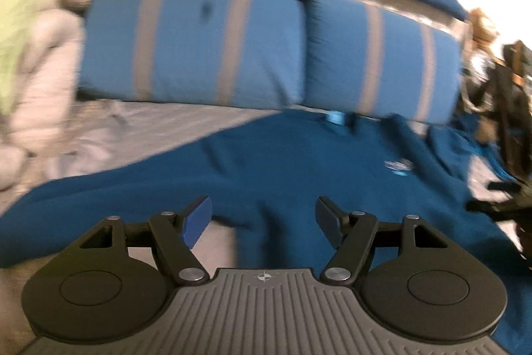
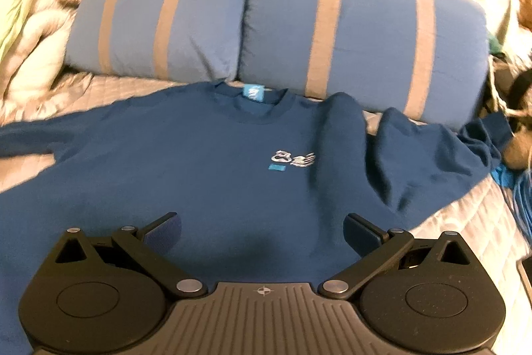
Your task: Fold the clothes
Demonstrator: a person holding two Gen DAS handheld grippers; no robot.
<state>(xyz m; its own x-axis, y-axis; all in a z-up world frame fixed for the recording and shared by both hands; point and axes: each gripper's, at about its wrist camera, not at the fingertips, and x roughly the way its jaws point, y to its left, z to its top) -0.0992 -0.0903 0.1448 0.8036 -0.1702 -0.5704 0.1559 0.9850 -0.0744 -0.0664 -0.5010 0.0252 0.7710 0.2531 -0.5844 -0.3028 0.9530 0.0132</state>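
Flat out: blue sweatshirt on the bed

Centrally, the blue sweatshirt [image 2: 206, 162] lies spread on the bed [image 2: 465, 222] below two striped pillows [image 2: 362, 32]. Right gripper [image 2: 262, 233] and left gripper [image 1: 264, 222] hover over it, fingers apart, empty. Only the right view shows its chest logo [image 2: 294, 159] clearly.

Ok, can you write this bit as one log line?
left gripper: open, empty | right gripper: open, empty | blue sweatshirt: front up on bed, unfolded | pillows: behind collar
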